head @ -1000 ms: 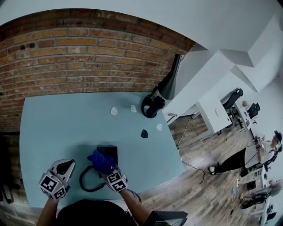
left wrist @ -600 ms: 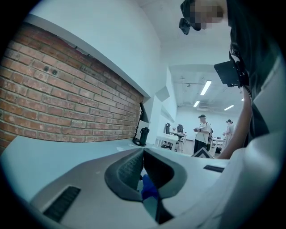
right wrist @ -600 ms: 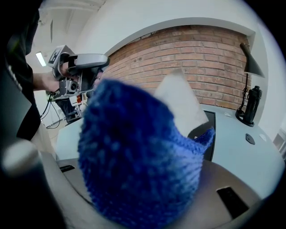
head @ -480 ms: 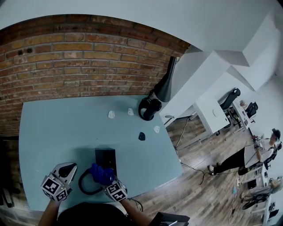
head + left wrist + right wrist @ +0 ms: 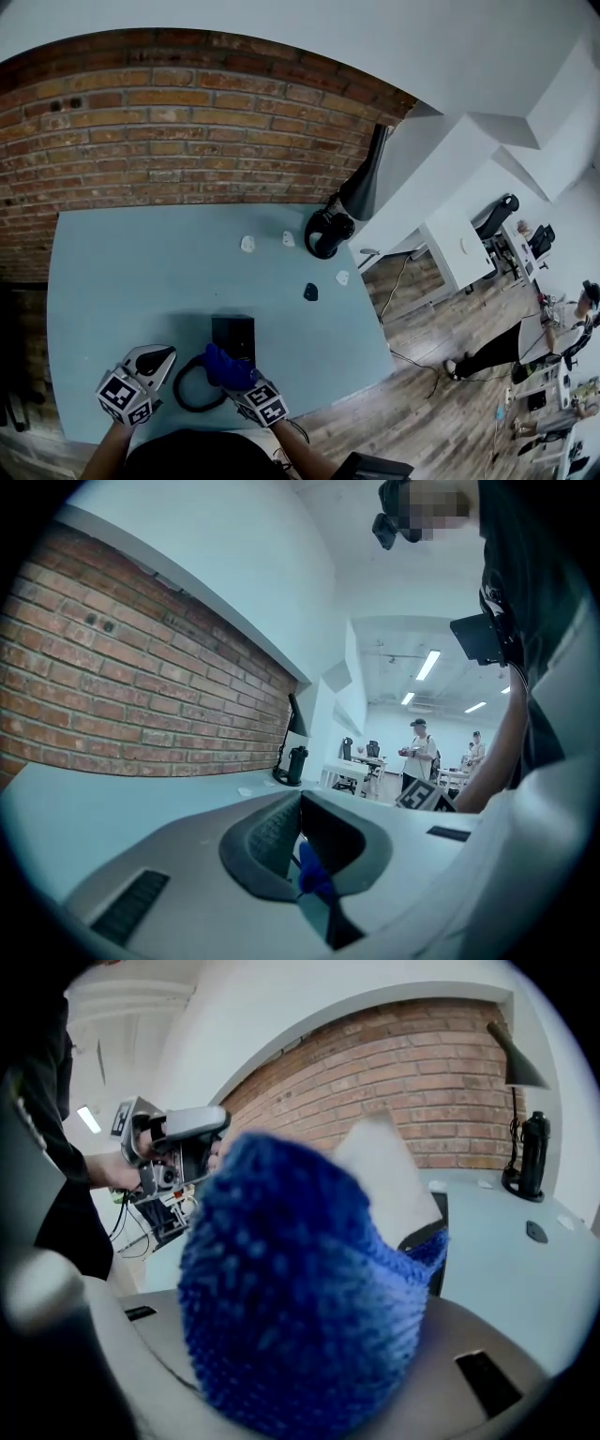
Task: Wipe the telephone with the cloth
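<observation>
In the head view a black telephone (image 5: 233, 334) lies on the light blue table (image 5: 122, 281) near its front edge, and its black cord (image 5: 190, 389) loops to the left. My right gripper (image 5: 240, 374) is shut on a blue knobbly cloth (image 5: 226, 365), which rests on the phone's near end. The cloth (image 5: 281, 1307) fills the right gripper view, with the phone's dark edge (image 5: 427, 1241) behind it. My left gripper (image 5: 158, 358) hovers left of the cord, apart from the phone, jaws together with nothing held. In its own view the left gripper (image 5: 305, 841) shows a sliver of blue beyond its jaws.
A black desk lamp (image 5: 342, 211) stands at the table's far right corner against the brick wall (image 5: 187, 122). Three small white bits (image 5: 247, 244) and a dark one (image 5: 309, 292) lie on the table beyond the phone. The table's right edge drops to wooden floor (image 5: 422, 412).
The right gripper has drawn the cloth from the middle of the phone towards its near end. The left gripper has stayed beside the cord. The head camera shifted slightly.
</observation>
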`<state>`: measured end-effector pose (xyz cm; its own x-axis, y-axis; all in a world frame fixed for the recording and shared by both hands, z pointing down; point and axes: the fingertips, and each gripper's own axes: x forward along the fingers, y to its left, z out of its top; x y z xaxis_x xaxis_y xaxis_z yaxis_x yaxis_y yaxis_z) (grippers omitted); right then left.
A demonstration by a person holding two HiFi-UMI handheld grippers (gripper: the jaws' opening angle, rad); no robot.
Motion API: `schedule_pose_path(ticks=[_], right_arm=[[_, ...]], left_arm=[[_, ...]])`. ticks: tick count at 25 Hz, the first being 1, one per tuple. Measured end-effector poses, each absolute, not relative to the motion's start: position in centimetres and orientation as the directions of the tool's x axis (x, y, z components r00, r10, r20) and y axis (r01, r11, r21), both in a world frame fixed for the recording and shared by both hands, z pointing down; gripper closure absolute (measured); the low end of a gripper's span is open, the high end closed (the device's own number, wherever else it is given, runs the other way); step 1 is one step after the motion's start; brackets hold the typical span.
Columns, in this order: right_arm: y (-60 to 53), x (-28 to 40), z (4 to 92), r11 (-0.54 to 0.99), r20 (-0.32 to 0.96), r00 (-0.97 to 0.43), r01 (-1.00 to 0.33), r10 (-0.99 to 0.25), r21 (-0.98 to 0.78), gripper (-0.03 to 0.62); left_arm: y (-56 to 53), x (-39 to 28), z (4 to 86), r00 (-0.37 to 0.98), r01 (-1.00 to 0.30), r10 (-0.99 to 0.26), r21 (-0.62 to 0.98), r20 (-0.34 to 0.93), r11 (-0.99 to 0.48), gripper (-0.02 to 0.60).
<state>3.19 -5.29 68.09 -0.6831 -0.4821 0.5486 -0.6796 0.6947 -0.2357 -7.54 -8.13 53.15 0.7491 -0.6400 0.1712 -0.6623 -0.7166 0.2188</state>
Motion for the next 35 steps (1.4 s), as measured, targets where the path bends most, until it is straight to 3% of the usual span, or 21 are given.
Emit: schedule_pose_path(ticks=[6,9,24,35], right_arm=[[-13.3,4.9,60.8,0.688,0.378,-0.675,-0.715,-0.634,-0.124,0.405],[-16.4,5.7,59.4,0.671,0.351,-0.651,-0.737,-0.673,-0.083,0.405],[-19.6,5.2,64.7,0.617,0.506,-0.558,-0.784,-0.658,-0.064,0.404],[-19.4,5.3,64.6,0.602,0.498,-0.540,-0.797,-0.678,-0.044,0.404]], left_arm=[[-8.5,-7.1,52.2,0.757,-0.654,-0.631,0.205,0.171,-0.728,0.560],[-8.5,-6.9,52.3,0.760,-0.649,-0.624,0.203,0.179,-0.733,0.560],[-7.9,-7.9,53.6,0.746,-0.666,-0.636,0.219,0.198,-0.713,0.560],[-7.8,-7.4,53.9,0.759,-0.651,-0.620,0.237,0.200,-0.721,0.560]])
